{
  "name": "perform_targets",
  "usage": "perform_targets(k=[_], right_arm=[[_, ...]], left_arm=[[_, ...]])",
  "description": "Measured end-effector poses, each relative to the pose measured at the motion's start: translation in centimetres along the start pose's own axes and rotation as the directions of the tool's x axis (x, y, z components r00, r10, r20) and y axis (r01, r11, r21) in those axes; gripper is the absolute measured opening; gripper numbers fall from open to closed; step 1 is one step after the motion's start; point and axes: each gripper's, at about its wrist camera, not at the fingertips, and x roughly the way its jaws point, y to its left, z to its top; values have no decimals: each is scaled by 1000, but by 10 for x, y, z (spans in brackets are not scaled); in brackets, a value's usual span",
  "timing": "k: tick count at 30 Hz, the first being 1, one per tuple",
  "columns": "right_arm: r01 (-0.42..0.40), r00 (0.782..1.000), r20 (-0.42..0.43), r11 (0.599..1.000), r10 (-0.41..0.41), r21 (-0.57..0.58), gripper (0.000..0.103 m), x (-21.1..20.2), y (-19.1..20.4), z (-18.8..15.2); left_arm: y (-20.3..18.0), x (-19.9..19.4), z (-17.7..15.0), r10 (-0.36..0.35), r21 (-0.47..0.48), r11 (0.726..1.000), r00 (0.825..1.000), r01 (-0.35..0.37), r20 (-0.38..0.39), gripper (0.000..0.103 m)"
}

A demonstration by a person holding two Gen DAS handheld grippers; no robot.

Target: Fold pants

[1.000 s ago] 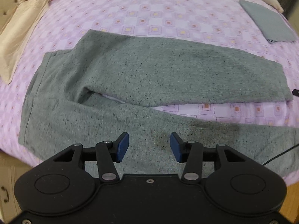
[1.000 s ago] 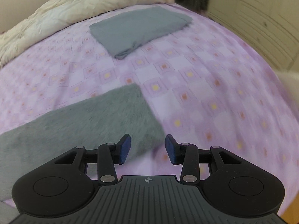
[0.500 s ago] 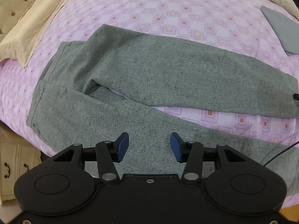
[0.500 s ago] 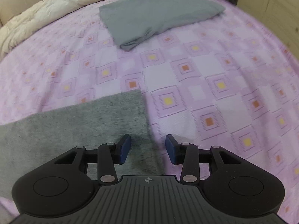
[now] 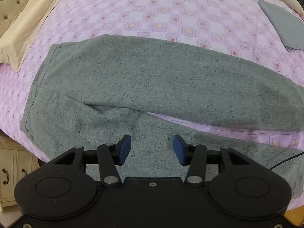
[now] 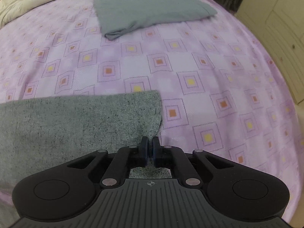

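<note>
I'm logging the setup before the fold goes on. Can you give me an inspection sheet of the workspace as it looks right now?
Surface: bed sheet, purple with a square pattern, under everything.
Job's things: grey pants laid flat, waistband on the left of the left wrist view, legs running right with a strip of sheet between them.
Clutter: folded grey cloth at the far side; cream quilt bunched along the edges.
Grippers: left claw open above the near leg, nothing between its pads; right claw shut on the pants at the corner of a leg's hem.
Cables: thin black cable over the near leg at the right edge.
Surroundings: tufted headboard, cream drawer cabinet, pale panelled furniture.
</note>
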Motion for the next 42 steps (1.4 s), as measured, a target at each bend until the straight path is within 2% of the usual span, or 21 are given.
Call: perform_targets(k=[5, 8, 11, 13, 15, 17, 21, 24, 28, 29, 30, 33, 36, 40, 42], right_arm=[[61, 998, 19, 996, -60, -62, 4, 3, 4, -2], [111, 994, 21, 994, -111, -23, 1, 5, -4, 0], [40, 991, 124, 996, -50, 77, 2, -19, -18, -4], [-31, 983, 184, 996, 15, 85, 2, -43, -19, -13], [-103, 975, 201, 993, 89, 61, 3, -60, -14, -22], [-160, 970, 188, 987, 152, 29, 4, -72, -5, -37], [-219, 968, 133, 975, 211, 43, 7, -88, 18, -78], [-218, 974, 79, 975, 213, 46, 16, -94, 40, -107], [-225, 974, 36, 974, 225, 3, 19, -101, 73, -133], [-228, 973, 29, 974, 228, -13, 19, -102, 78, -138], [-227, 974, 19, 973, 228, -34, 19, -101, 85, -142], [-189, 982, -27, 979, 187, -80, 19, -90, 96, -152], [-80, 997, -24, 993, 78, -82, 19, -84, 83, -164], [85, 996, -11, 994, -84, 71, 20, -88, 41, -162], [107, 994, 6, 982, -109, 154, 21, -99, 25, -164]], left_arm=[[12, 6, -7, 38, -23, 999, 999, -38, 1, 55], [26, 17, -13, 64, -46, 997, 998, -65, -16, 55], [37, 27, -17, 91, -59, 994, 996, -91, -15, 55], [43, 32, -17, 102, -60, 993, 995, -103, -11, 55], [47, 39, -17, 101, -59, 993, 995, -101, -6, 55], [46, 48, -17, 89, -38, 995, 996, -90, -6, 55], [36, 66, -22, 68, 54, 996, 998, -68, -9, 55], [30, 82, -31, 52, 148, 988, 999, -50, -15, 55], [27, 111, -45, 74, 245, 968, 995, -54, -71, 55], [28, 118, -47, 76, 256, 965, 994, -52, -85, 59], [30, 117, -50, 73, 258, 964, 996, -60, -43, 61], [28, 114, -51, 67, 305, 951, 997, -57, -23, 60], [31, 112, -53, 47, 322, 946, 999, -42, -9, 61], [34, 111, -58, 40, 338, 940, 999, -44, 19, 68], [38, 109, -61, 27, 352, 935, 999, -36, 30, 68]])
